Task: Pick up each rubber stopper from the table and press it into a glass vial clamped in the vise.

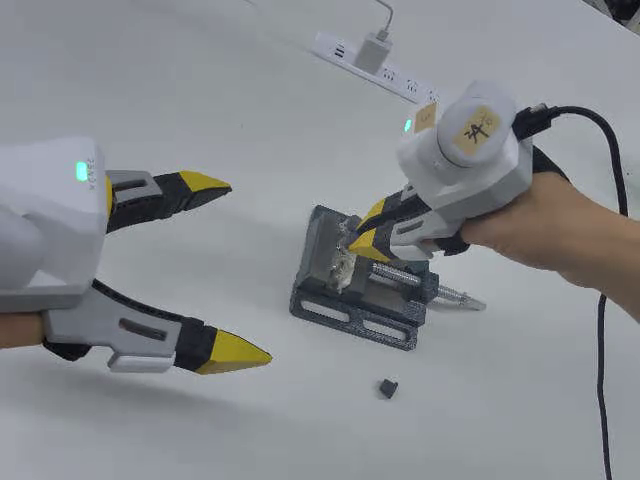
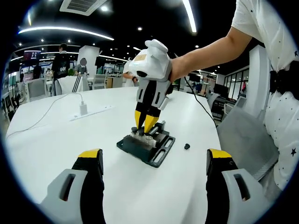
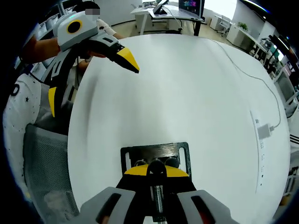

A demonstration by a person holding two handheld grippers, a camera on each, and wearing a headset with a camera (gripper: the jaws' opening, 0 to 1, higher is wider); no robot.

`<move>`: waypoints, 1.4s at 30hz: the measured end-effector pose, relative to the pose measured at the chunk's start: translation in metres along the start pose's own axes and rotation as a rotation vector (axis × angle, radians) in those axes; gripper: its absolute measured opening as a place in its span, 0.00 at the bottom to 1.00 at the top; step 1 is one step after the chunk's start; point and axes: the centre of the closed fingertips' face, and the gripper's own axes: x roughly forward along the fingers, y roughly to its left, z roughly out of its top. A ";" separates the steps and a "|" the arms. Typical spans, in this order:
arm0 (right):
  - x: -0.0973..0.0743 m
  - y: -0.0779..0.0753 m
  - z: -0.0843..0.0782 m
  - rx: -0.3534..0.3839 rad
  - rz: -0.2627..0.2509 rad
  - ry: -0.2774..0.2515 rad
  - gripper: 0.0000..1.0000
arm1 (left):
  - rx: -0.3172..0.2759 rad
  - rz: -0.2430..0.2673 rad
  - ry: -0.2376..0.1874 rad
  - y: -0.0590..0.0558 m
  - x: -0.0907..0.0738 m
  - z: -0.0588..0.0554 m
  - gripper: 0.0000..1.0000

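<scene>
We saw the right gripper (image 1: pixel 357 238), white plastic with yellow tips, pinched narrowly on a dark round stopper (image 3: pixel 156 165) above the glass vials (image 1: pixel 345 265) in the grey metal vise (image 1: pixel 325 305). The left gripper (image 1: pixel 245 268) gaped wide. A second black stopper (image 1: pixel 387 388) lay on the white table (image 1: pixel 200 80). The mark on the right gripper's round sticker (image 1: pixel 479 128) was illegible.

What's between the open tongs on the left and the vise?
Nothing: the head view shows just bare white table between the left tongs and the vise. The loose black stopper lies off to one side of that stretch.
</scene>
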 end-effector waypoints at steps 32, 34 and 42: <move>0.001 0.002 0.003 -0.048 -0.046 0.063 0.02 | -0.014 -0.006 -0.018 -0.001 0.004 0.003 0.88; 0.001 0.001 0.002 -0.054 -0.056 0.066 0.02 | -0.013 -0.009 -0.018 -0.002 0.004 0.003 0.88; 0.002 0.000 0.002 -0.066 -0.060 0.078 0.02 | -0.011 -0.009 -0.023 -0.003 0.005 0.006 0.88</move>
